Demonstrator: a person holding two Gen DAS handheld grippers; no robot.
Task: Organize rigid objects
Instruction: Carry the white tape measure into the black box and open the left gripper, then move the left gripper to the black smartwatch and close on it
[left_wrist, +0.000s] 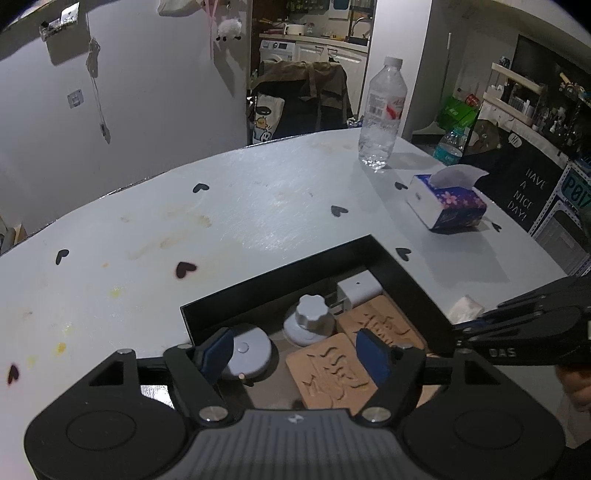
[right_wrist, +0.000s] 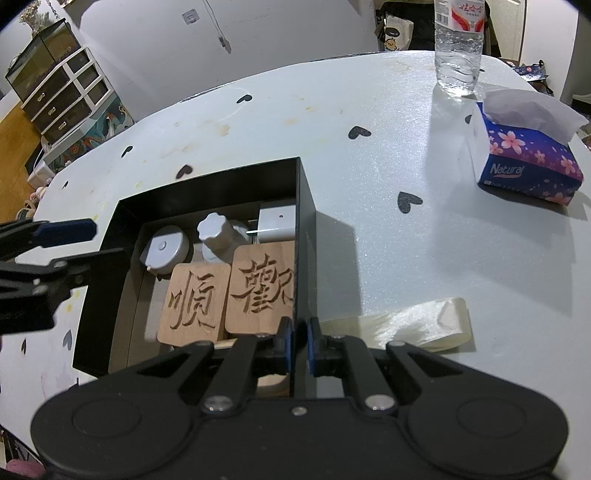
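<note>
inside the black box, carved wooden blocks; right tool pinches its wall.

Readable lettering on the table and beyond

"Natural" is showing on the tissue box near the table's right edge; "HAVE A NICE DAY!" is standing on a black sign past that edge; carved characters 順 and 歡 are facing up on two wooden blocks.

Black box packed at the far end – round case, knob, white plug, two wood blocks side by side, bare floor on its near left, wide empty surface beyond – bottle and tissue pack far right, ribbon just beside the box.
</note>
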